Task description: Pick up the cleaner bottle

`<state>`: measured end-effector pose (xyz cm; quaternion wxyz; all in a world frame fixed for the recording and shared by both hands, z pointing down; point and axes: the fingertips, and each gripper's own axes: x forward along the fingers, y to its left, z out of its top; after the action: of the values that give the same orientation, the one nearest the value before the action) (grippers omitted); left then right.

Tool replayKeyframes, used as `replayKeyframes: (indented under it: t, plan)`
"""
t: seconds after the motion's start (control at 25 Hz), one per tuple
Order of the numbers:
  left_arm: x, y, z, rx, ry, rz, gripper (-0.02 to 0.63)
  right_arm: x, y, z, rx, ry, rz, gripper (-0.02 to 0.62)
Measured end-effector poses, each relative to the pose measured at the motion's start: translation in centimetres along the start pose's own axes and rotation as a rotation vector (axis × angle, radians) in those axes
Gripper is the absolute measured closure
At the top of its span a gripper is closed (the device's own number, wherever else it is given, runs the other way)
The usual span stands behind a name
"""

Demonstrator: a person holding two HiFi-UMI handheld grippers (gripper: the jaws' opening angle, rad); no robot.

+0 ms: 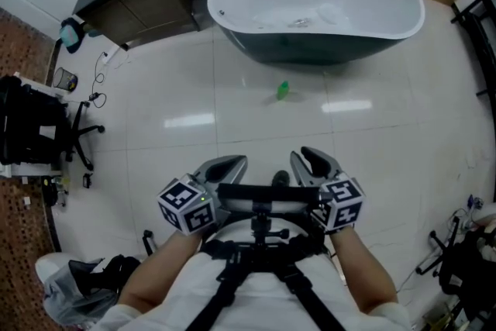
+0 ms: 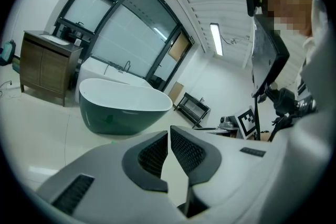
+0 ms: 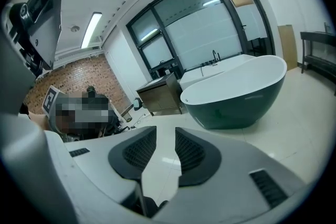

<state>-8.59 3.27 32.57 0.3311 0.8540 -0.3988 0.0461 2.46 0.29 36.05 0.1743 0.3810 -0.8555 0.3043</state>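
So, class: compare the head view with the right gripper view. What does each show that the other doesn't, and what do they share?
Head view only: the green cleaner bottle, standing on the floor in front of the tub. Right gripper view only: the ceiling light and the big windows. Both: the bathtub, the wooden cabinet and the right gripper.

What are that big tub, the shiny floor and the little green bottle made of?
The tub looks like glossy acrylic or cast resin, white inside and dark green outside, with soft highlights; I cannot be sure. The floor seems to be pale glazed tile, judging by its grout lines and mirrored ceiling lights. The green bottle is probably plastic, but it is too small to tell.
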Motion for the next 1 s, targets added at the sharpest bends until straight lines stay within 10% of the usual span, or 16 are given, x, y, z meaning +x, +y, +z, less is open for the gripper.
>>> replayKeyframes:
  t: [1.0]
  plan:
    - [2.0,7.5,5.0,0.041,0.111,-0.191,0.596,5.4,-0.3,3.6,0.125,-0.066,-0.198,0.486]
